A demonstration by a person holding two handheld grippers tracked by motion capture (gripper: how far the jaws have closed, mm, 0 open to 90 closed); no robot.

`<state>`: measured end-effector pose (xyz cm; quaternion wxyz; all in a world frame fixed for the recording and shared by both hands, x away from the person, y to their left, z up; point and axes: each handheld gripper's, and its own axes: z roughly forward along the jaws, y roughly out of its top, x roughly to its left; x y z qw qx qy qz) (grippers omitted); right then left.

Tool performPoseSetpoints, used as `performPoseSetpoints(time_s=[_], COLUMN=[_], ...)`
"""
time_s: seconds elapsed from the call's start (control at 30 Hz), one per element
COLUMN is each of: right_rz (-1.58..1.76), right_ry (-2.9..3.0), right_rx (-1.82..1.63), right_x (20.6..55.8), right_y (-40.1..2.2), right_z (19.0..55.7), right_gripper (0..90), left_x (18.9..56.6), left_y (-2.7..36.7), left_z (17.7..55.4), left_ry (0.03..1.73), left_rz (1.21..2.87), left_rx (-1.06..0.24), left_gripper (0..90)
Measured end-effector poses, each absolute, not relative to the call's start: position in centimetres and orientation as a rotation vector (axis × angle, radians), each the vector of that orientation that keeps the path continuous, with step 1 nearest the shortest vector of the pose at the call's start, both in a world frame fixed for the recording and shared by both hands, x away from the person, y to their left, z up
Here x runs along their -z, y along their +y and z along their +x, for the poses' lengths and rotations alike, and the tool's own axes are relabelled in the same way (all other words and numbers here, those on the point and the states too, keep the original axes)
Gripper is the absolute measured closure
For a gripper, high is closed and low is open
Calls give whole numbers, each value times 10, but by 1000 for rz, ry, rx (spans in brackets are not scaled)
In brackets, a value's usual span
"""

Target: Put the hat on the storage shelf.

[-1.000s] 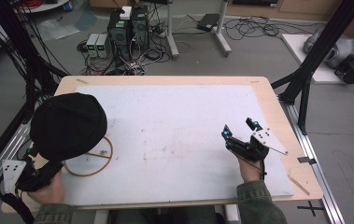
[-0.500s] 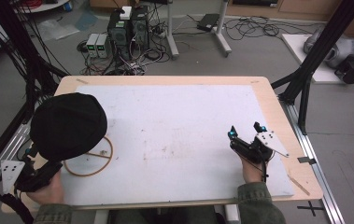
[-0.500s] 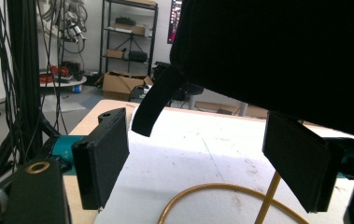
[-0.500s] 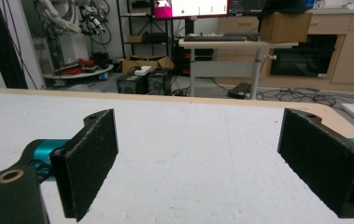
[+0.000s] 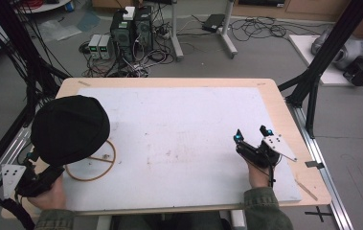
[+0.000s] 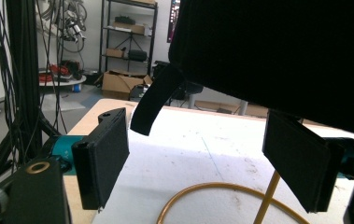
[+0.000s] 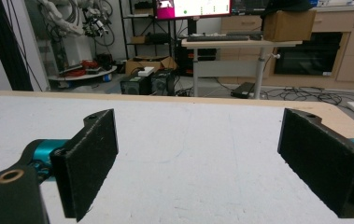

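We find no container on the white surface. A tan ring with a straight bar across it lies flat just ahead of the left hand-held gripper, whose jaws stand apart, released, with the ring's arc between them. The bar runs roughly crosswise in the high view. The right hand-held gripper rests well apart from the ring, jaws spread, grasping nothing.
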<state>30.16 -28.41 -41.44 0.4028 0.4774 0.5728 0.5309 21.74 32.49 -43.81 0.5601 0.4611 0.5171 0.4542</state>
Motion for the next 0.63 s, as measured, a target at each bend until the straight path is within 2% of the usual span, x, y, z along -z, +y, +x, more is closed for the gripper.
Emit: performPoseSetpoints(time_s=[0.63], right_rz=[1208], right_ry=[1478], right_rx=[-1345], right_x=[415], right_y=[-283], right_z=[303], right_gripper=[114], left_x=[439], left_y=[326], left_z=[219], left_ry=[1226], left_rz=[1082], left_rx=[-1058], left_gripper=[230])
